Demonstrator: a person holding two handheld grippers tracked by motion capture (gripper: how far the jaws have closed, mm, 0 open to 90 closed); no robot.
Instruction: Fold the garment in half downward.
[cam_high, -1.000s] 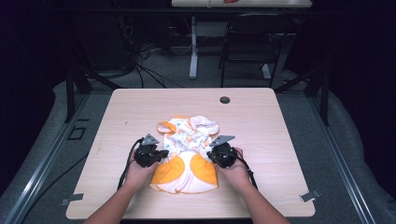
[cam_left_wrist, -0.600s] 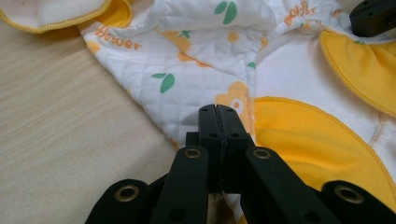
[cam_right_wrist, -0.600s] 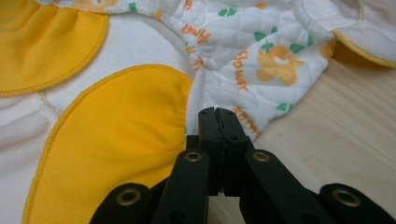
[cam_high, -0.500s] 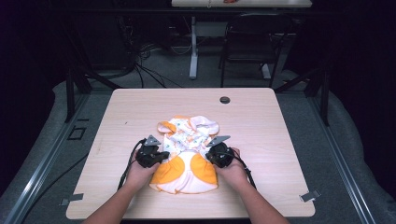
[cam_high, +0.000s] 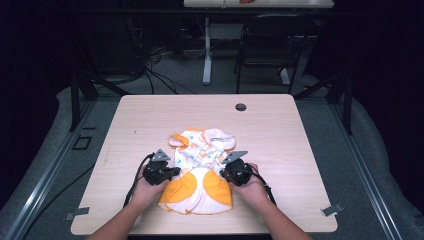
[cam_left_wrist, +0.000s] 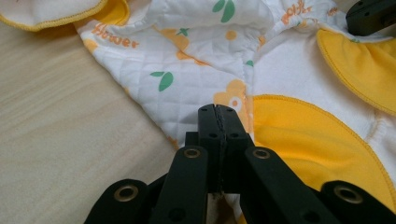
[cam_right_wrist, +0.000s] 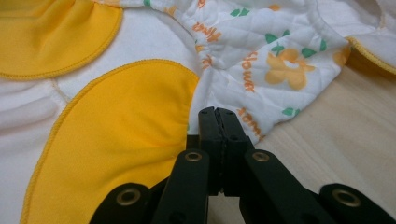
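High view: baby garment (cam_high: 200, 170) (crumpled) on table (cam_high: 280, 135)

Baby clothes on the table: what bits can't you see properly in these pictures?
- Baby garment: underside hidden against the table, high view.
- Left gripper: whether the shut jaws pinch cloth, hidden by the jaws themselves, left gripper view.
- Right gripper: same, right gripper view.
- Orange lettering: too creased to read.
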